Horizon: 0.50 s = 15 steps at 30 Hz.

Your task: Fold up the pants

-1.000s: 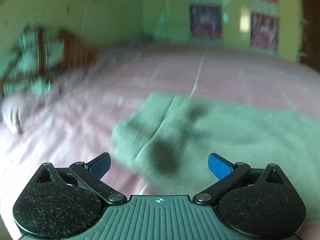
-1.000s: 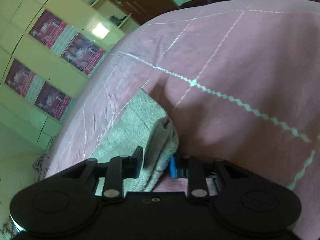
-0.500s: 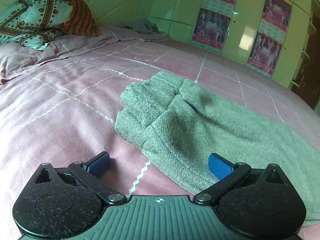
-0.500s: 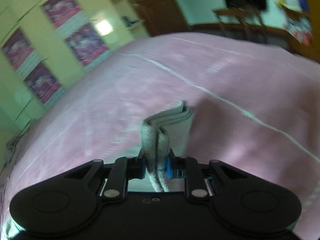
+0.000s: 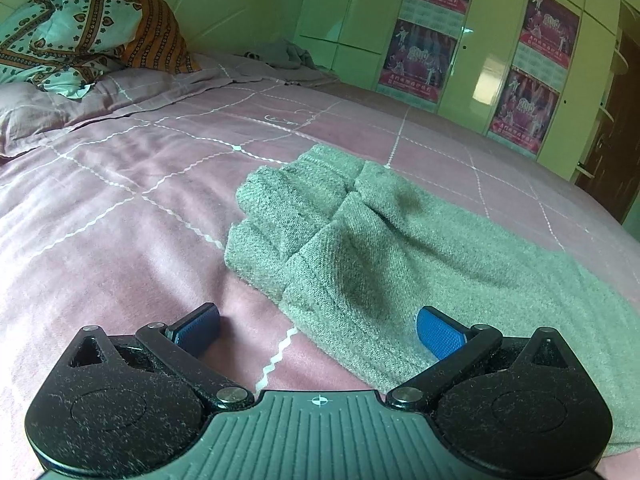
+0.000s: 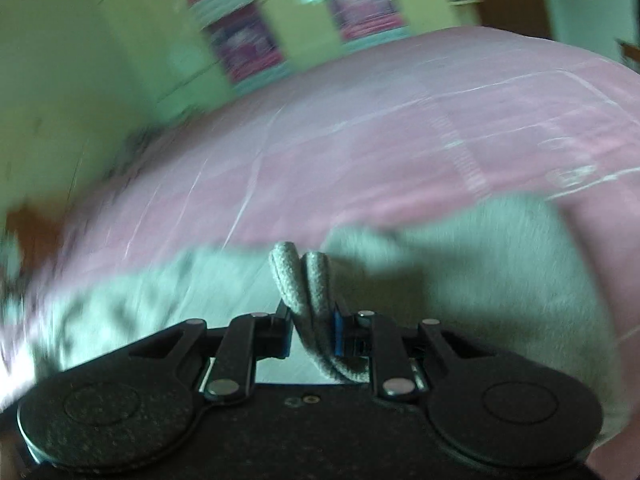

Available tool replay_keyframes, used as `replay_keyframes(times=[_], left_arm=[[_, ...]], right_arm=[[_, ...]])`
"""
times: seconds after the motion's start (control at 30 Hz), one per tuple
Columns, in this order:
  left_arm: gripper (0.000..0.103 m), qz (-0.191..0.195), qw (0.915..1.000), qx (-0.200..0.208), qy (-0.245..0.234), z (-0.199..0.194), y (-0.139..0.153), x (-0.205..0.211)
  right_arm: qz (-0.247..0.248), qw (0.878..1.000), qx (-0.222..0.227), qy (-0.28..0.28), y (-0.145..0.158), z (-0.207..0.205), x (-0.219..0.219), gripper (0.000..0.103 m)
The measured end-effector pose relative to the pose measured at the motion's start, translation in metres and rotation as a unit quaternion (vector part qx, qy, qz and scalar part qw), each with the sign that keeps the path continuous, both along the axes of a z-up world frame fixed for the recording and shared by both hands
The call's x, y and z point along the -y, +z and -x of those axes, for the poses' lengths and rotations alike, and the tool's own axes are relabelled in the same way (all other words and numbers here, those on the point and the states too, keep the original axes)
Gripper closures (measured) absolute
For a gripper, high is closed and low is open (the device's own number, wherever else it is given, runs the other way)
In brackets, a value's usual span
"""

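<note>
Mid-fold: grey pants (image 5: 400,248) are lying lengthwise on the pink bedspread (image 5: 120,200), cuffs pointing toward the pillows (image 5: 72,32); right gripper (image 6: 312,328) is clamping a doubled fabric edge (image 6: 304,276), lifted above the rest of the garment, view motion-blurred; left gripper (image 5: 316,328) is hovering with jaws spread wide, empty, straddling the near leg's edge; next move is probably calling for left to be pinning or pinching that edge while right is carrying its end over; watch alignment.
</note>
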<state>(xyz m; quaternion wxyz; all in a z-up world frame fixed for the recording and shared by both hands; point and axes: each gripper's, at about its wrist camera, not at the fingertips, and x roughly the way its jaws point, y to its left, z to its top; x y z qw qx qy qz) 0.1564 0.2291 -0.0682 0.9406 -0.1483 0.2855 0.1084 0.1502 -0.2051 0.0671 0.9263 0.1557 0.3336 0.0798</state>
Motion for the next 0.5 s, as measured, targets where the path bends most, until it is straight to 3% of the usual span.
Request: replay_keyframes(times=[0.2, 0.27, 0.33, 0.37, 0.4, 0.43, 0.5], left_arm=[[0.000, 0.004, 1.0000, 0.002, 0.000, 0.001, 0.000, -0.001], [0.000, 0.005, 1.0000, 0.003, 0.000, 0.001, 0.000, -0.001], [0.000, 0.005, 1.0000, 0.003, 0.001, 0.000, 0.000, 0.000], [0.000, 0.005, 1.0000, 0.003, 0.001, 0.000, 0.000, 0.000], [0.000, 0.005, 1.0000, 0.003, 0.001, 0.000, 0.000, -0.001], [0.000, 0.005, 1.0000, 0.003, 0.001, 0.000, 0.000, -0.001], [0.000, 0.005, 1.0000, 0.003, 0.001, 0.000, 0.000, 0.000]], right_arm=[[0.060, 0.998, -0.009, 0.034, -0.018, 0.016, -0.036, 0.082], [0.077, 0.996, -0.004, 0.043, -0.013, 0.018, -0.035, 0.074], [0.087, 0.995, 0.010, 0.056, -0.007, 0.027, -0.041, 0.057], [0.103, 0.993, 0.019, 0.060, -0.004, 0.030, -0.043, 0.055], [0.116, 0.991, 0.024, 0.065, -0.001, 0.032, -0.043, 0.064], [0.123, 0.989, 0.025, 0.078, -0.002, 0.039, -0.046, 0.084], [0.135, 0.986, 0.032, 0.089, -0.002, 0.040, -0.052, 0.084]])
